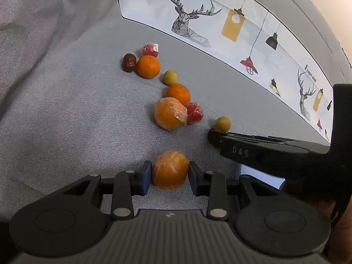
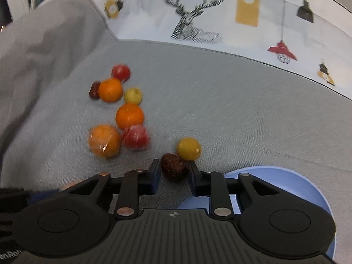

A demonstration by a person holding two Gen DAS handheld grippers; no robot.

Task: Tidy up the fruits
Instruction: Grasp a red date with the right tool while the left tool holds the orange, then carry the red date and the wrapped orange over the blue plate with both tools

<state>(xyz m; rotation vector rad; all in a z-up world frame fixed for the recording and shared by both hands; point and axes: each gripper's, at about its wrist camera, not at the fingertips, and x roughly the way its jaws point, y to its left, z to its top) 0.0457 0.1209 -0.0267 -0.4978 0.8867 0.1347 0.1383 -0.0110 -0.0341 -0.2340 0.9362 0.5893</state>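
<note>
Fruits are scattered over the grey cloth (image 1: 66, 110), and two are being taken at once. A wrapped orange (image 1: 170, 169) is bracketed by the left gripper (image 1: 169, 177), both pads looking pressed to its sides, so it is judged to be gripped. In the right wrist view a dark wrinkled date (image 2: 173, 169) is caught between the fingers of the right gripper (image 2: 173, 176); the right-hand pad touches it, a sliver of gap shows on the left, so whether the grip is fully closed cannot be told.

Beyond the left gripper, at twelve o'clock, a second wrapped orange (image 1: 169, 114) is seen against a red wrapped fruit (image 1: 194, 112) and a bare orange (image 1: 178, 92). Towards eleven o'clock another bare orange (image 1: 148, 66), a second date (image 1: 129, 62) and another red wrapped fruit (image 1: 150, 49) are bunched. Two small yellow fruits (image 1: 170, 77) are noted, the nearer (image 2: 188, 149) just beside the held date at one o'clock.

For this step, an even squeeze is probably wanted, since slick film may let the orange slip. The date should likely be lifted straight up so the yellow neighbour is not nudged away.

One container is in view: a blue plate (image 2: 286, 182), at four o'clock of the right gripper. What shows of it appears bare; the rest is hidden behind the gripper body
</note>
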